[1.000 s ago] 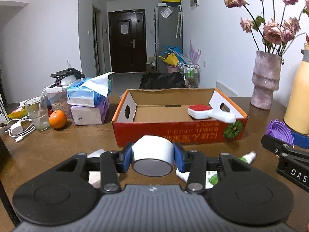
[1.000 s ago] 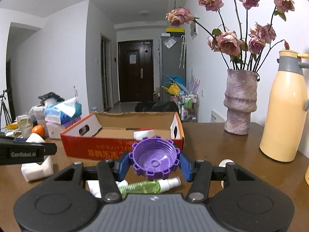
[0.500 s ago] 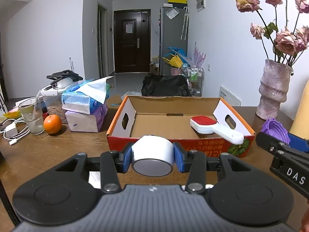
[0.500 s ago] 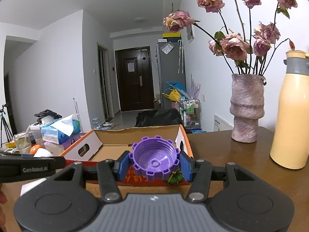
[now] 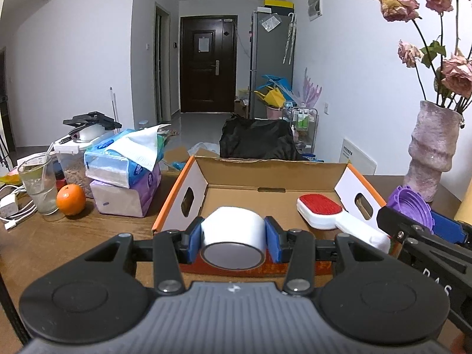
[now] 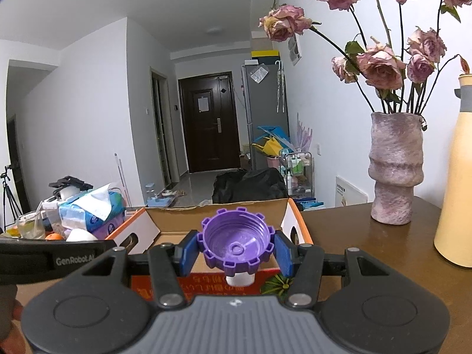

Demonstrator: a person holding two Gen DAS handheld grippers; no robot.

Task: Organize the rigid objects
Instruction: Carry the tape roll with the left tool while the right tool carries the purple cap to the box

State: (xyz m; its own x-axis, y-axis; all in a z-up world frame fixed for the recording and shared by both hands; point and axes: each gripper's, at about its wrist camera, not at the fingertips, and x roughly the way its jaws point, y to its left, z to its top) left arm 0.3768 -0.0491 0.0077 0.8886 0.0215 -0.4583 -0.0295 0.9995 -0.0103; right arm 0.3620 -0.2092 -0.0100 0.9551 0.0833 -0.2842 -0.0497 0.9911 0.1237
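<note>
Brown tabletop [image 5: 59,242] below me, cardboard box [image 5: 265,174] just ahead. My left gripper [image 5: 233,236] is clamped on a tape roll [image 5: 233,230], my right gripper [image 6: 236,250] on a purple cap [image 6: 236,242]. I judge this the carry; next, hold both over the box and let go.

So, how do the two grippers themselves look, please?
Both look alike. The left gripper has a ribbed grey body, two round black discs, black link arms with silver rivets, and blue pads on its fingers. The right gripper is the same. White lettering marks their sides: "GenRobot.AI" on the left, "DAS" on the right.
</note>
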